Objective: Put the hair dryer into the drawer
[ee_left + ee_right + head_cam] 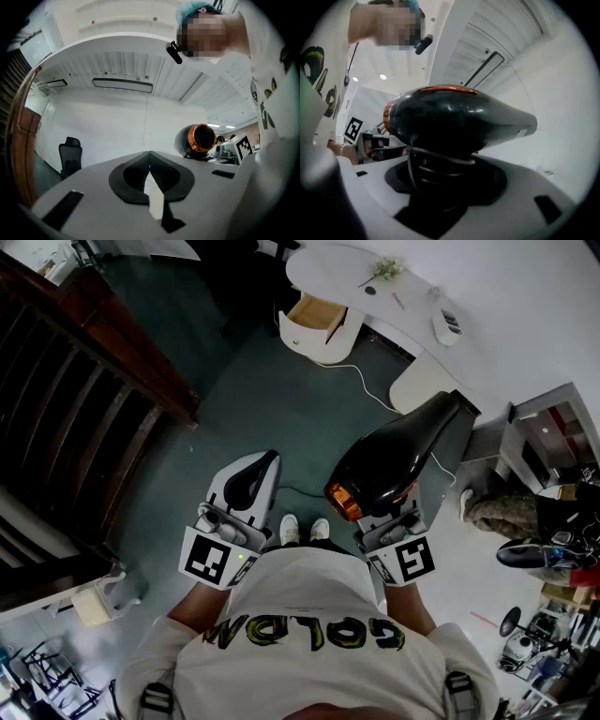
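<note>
My right gripper (390,514) is shut on the handle of a black hair dryer (389,460) with an orange ring at its rear end. In the right gripper view the hair dryer (454,119) lies crosswise above the jaws, its cord wound round the handle between them. The hair dryer (199,139) also shows to the right in the left gripper view. My left gripper (251,476) is held beside it at the left, jaws together and nothing in them (150,161). Far ahead, an open drawer (314,313) with a wooden inside juts from a white cabinet.
A white curved desk (375,292) stands over the drawer cabinet, with small items on top. A white cable (366,381) runs across the dark green floor. A dark wooden railing (84,381) fills the left. Cluttered shelves (553,549) stand at the right.
</note>
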`<state>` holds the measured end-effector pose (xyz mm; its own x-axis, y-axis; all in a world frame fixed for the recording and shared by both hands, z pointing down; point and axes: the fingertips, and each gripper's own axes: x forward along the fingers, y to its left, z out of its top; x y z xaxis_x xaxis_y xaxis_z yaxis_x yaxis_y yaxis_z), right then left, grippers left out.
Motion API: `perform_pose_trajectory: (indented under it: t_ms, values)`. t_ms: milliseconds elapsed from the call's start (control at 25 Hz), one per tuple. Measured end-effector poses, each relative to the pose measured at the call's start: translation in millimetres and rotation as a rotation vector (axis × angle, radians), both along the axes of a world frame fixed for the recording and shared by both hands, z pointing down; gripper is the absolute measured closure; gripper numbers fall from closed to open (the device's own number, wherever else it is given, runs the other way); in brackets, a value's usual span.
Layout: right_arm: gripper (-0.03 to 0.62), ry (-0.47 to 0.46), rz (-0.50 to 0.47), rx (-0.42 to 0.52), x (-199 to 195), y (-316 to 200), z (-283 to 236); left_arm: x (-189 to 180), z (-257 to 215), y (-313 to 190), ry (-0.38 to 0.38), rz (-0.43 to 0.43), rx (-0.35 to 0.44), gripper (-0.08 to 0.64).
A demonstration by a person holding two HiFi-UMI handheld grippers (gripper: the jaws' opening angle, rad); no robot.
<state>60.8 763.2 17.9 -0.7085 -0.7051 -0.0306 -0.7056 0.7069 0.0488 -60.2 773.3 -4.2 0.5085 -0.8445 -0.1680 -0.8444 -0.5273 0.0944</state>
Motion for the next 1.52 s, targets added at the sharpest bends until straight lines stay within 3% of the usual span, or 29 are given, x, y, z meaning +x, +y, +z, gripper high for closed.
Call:
perform_pose_trajectory:
  t_ms: [360, 720, 1120, 1520]
  values:
    - [0.316, -0.003, 0.012, -0.010, -24, -13, 5, -28, 8, -8, -0.007, 0.002, -0.014, 0.549]
    - [0.314, -0.022, -0.001, -0.028, -36, -59, 12, -39, 16, -51, -0.007, -0.012, -0.029, 0.549]
    - [0.314, -0.017, 0.004, -0.009, -14, -183, 11, -18, 15, -176, -0.018, -0.017, -0.028, 0.549]
    - [0.314, 0.004, -0.014, -0.013, 22, -325, 11, 6, 8, -319, -0.031, -0.081, -0.034, 0.549]
